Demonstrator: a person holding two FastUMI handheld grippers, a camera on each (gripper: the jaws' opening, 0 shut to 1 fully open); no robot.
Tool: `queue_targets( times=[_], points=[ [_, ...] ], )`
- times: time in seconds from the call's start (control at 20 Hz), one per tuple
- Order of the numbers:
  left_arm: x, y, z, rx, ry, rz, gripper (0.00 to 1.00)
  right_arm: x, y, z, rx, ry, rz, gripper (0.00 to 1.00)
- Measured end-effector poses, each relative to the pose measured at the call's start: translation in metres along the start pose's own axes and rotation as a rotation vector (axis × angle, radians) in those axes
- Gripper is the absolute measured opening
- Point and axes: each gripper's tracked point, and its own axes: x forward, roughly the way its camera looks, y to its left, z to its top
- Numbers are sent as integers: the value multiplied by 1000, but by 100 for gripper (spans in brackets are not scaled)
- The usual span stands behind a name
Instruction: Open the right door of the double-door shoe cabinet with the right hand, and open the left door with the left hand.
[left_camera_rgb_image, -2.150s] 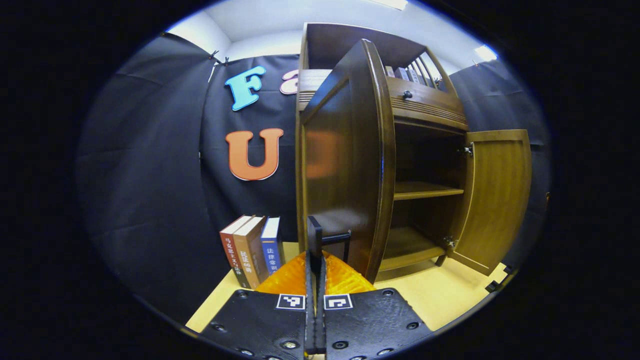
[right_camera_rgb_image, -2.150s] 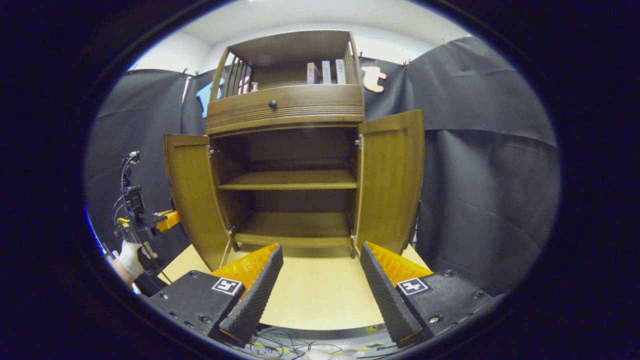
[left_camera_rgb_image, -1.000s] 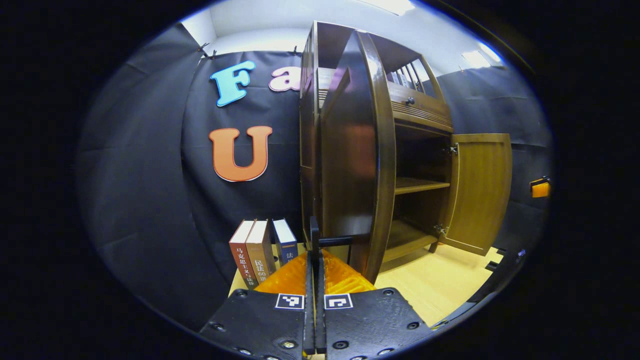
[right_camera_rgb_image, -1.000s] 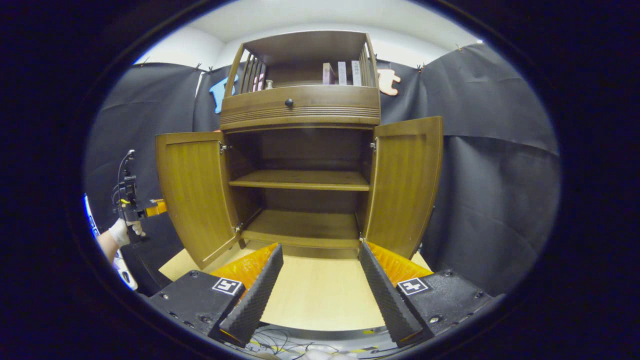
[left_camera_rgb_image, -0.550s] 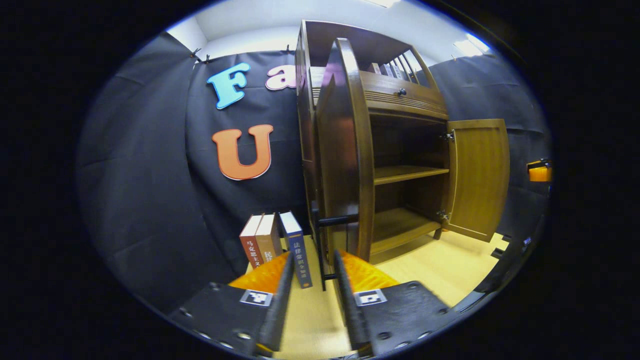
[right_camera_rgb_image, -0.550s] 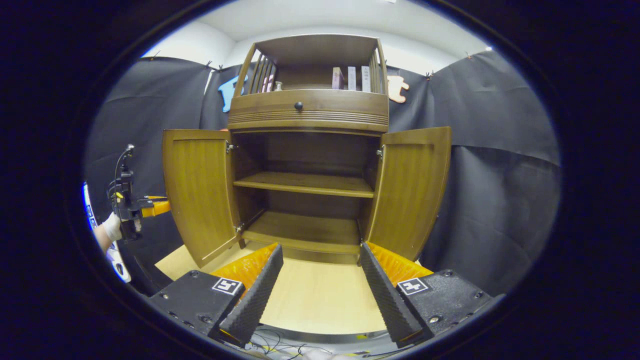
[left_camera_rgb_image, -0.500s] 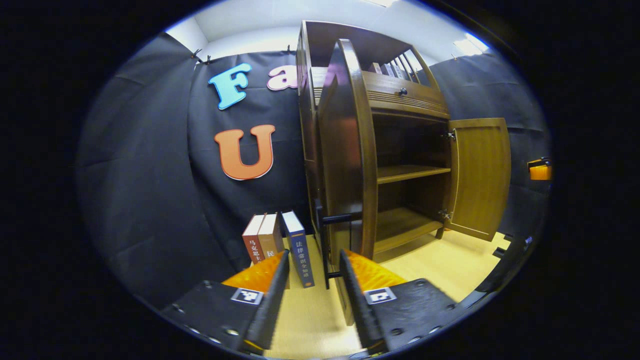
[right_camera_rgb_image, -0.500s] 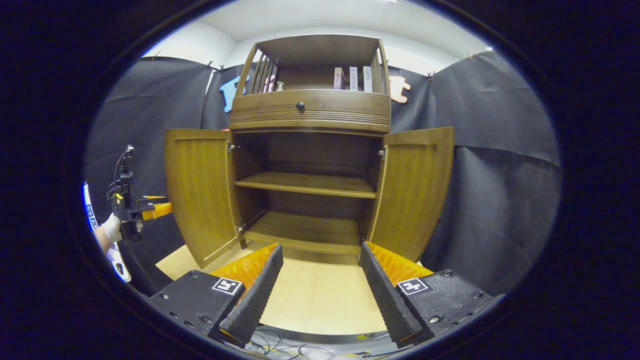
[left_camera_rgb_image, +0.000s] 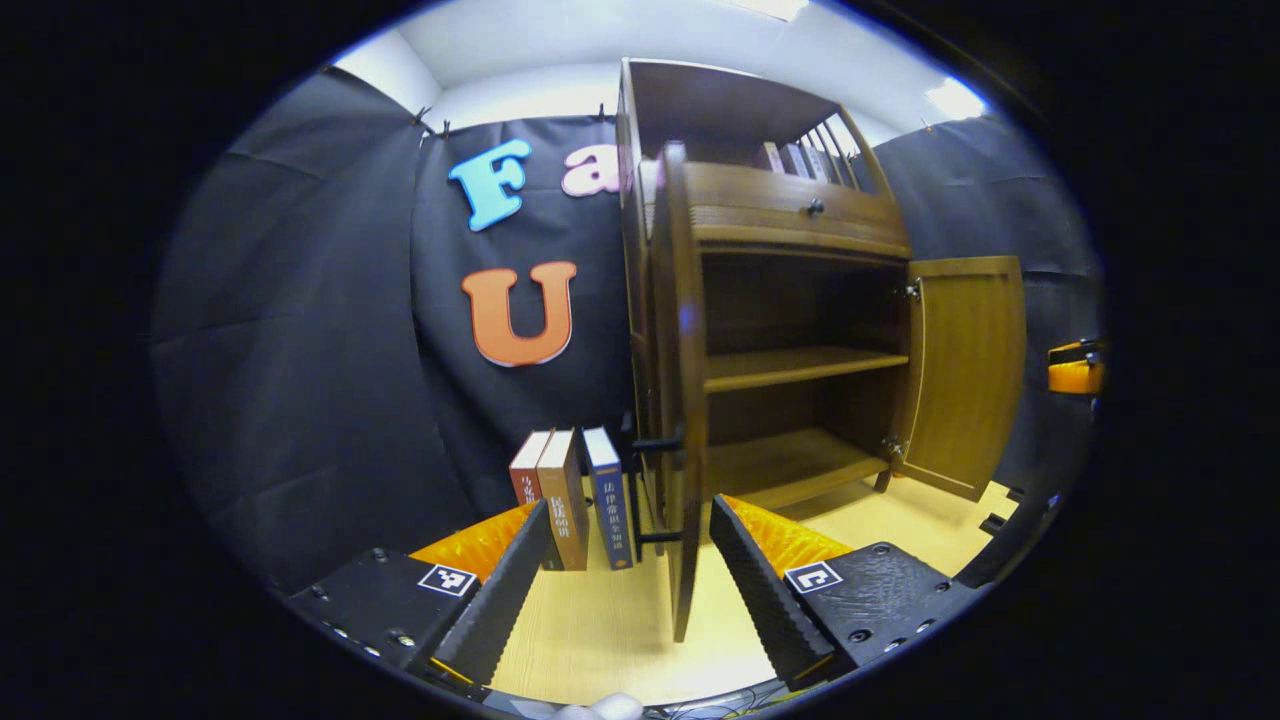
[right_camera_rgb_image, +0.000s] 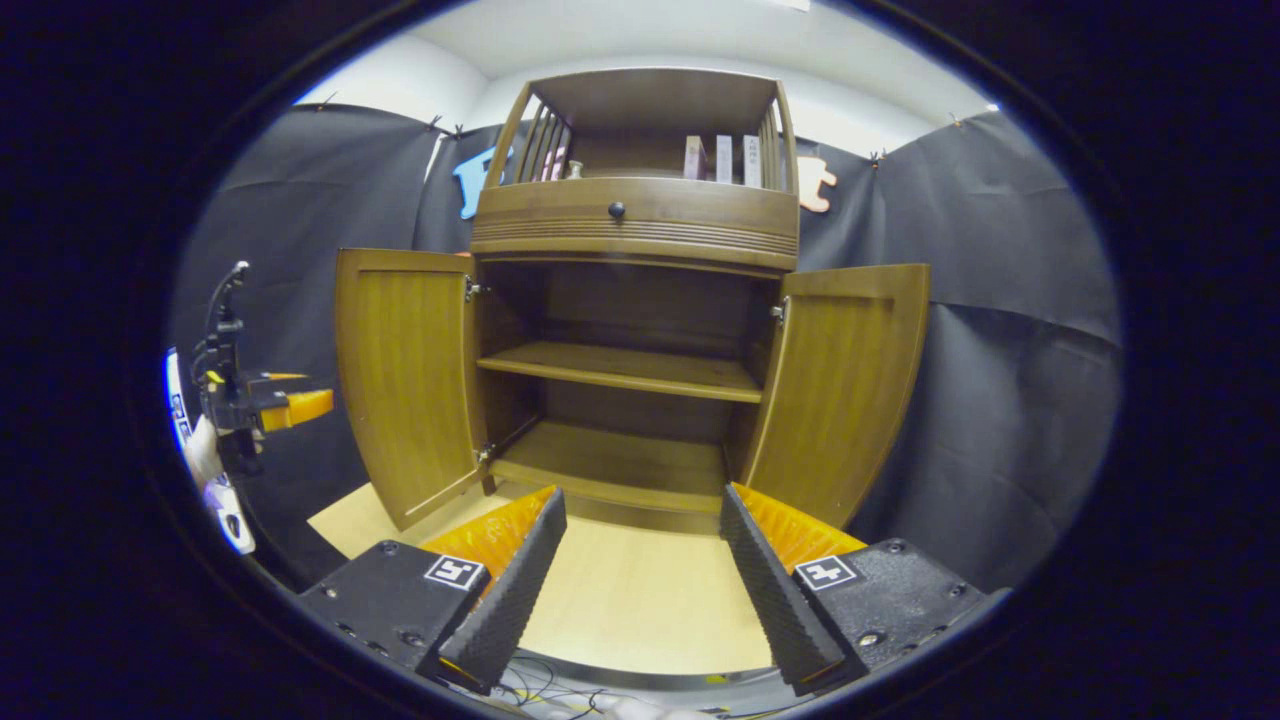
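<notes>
The brown shoe cabinet (right_camera_rgb_image: 635, 215) stands with both doors swung wide. In the right gripper view the left door (right_camera_rgb_image: 405, 380) and the right door (right_camera_rgb_image: 845, 390) flank bare shelves. My right gripper (right_camera_rgb_image: 635, 580) is open, low in front of the cabinet, touching nothing. In the left gripper view the left door (left_camera_rgb_image: 680, 400) is edge-on, its black bar handle (left_camera_rgb_image: 635, 490) just ahead. My left gripper (left_camera_rgb_image: 625, 590) is open, its fingers either side of the door edge and apart from the handle. The left gripper (right_camera_rgb_image: 260, 405) also appears far left, held by a gloved hand (right_camera_rgb_image: 205, 445).
Three books (left_camera_rgb_image: 570, 500) stand upright on the light wooden floor (left_camera_rgb_image: 620, 640) left of the cabinet, close to the left door's handle. More books (right_camera_rgb_image: 720, 158) sit on the top shelf above a drawer knob (right_camera_rgb_image: 616, 210). Black cloth walls close in on both sides.
My left gripper has gone from shut on the left door's handle to open and has drawn back. The left door swung wider. The right gripper stayed open and barely moved.
</notes>
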Motion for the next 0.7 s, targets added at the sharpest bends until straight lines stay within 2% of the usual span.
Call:
queue_targets(
  times=[0.2, 0.25, 0.3, 0.4, 0.45, 0.7],
  points=[
    [-11, -38, 32, 29, 12, 103, 96, 4, -9, 4, 20, -9, -21, 98],
    [-11, -52, 35, 14, 23, 108, 100, 6, -11, 5, 24, -8, -25, 99],
    [-11, -68, 35, -5, 31, 105, 96, 7, -12, 5, 30, -5, -26, 98],
    [-12, -93, 38, -16, 23, 106, 100, 7, -17, 7, 45, -10, -36, 98],
    [-12, -103, 40, -17, 12, 113, 96, 7, -20, 8, 52, -14, -44, 98],
    [-14, -157, 43, -98, -35, 83, 96, 2, -35, 9, 91, -40, -89, 99]
  ],
)
